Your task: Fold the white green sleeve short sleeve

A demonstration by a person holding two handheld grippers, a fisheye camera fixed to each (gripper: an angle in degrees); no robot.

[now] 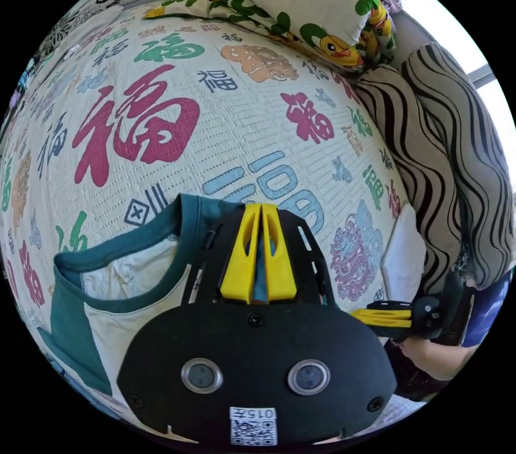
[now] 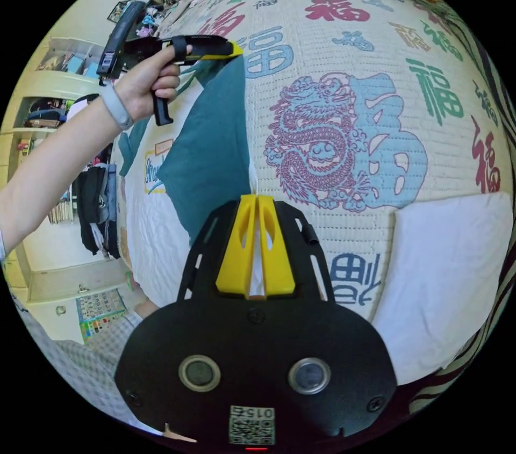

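While both claws pinch it, white tee shows green sleeves.

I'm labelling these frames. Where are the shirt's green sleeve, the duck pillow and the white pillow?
green sleeve [image 2: 207,164], right gripper view, middle of the hanging teal panel.
duck pillow [image 1: 301,8], left gripper view, its printed top face.
white pillow [image 2: 446,271], right gripper view, its plain front.
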